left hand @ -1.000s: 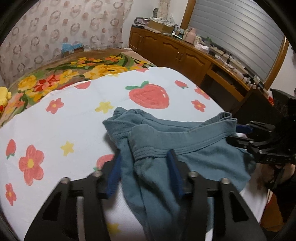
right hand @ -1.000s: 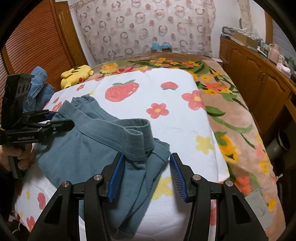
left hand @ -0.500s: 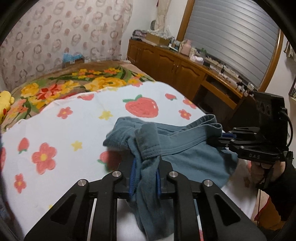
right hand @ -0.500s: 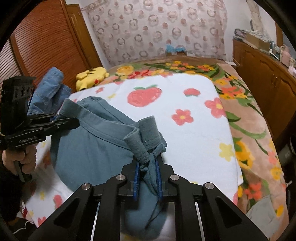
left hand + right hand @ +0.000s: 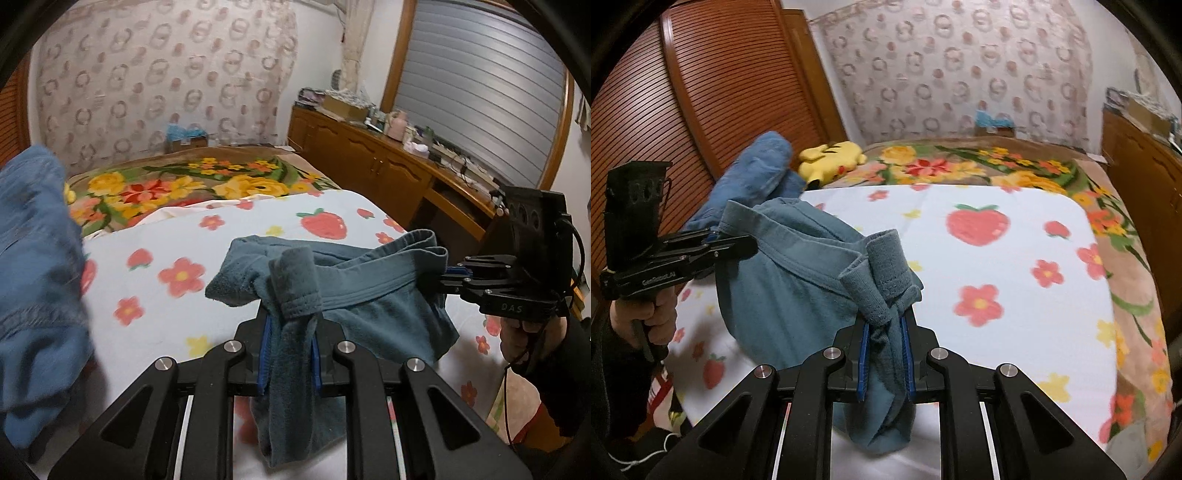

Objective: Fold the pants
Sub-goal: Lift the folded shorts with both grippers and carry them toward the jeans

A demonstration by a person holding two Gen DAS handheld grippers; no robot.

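Note:
The teal pants (image 5: 373, 291) hang between my two grippers above the white strawberry-print blanket (image 5: 207, 258). My left gripper (image 5: 289, 354) is shut on one end of the waistband, with cloth bunched between its blue pads. My right gripper (image 5: 885, 356) is shut on the other end of the waistband. The pants (image 5: 783, 291) sag between them, lifted off the bed. The right gripper also shows in the left wrist view (image 5: 454, 277), and the left gripper in the right wrist view (image 5: 738, 245).
A blue denim garment (image 5: 33, 280) lies at the bed's left side, also in the right wrist view (image 5: 753, 173). A yellow plush toy (image 5: 831, 158) lies beyond it. A wooden cabinet (image 5: 369, 166) runs along the right of the bed, a slatted wardrobe (image 5: 701, 92) along the left.
Both grippers have shut on the waistband ends and lifted the pants up off the blanket. The waistband is now pulled out between them.

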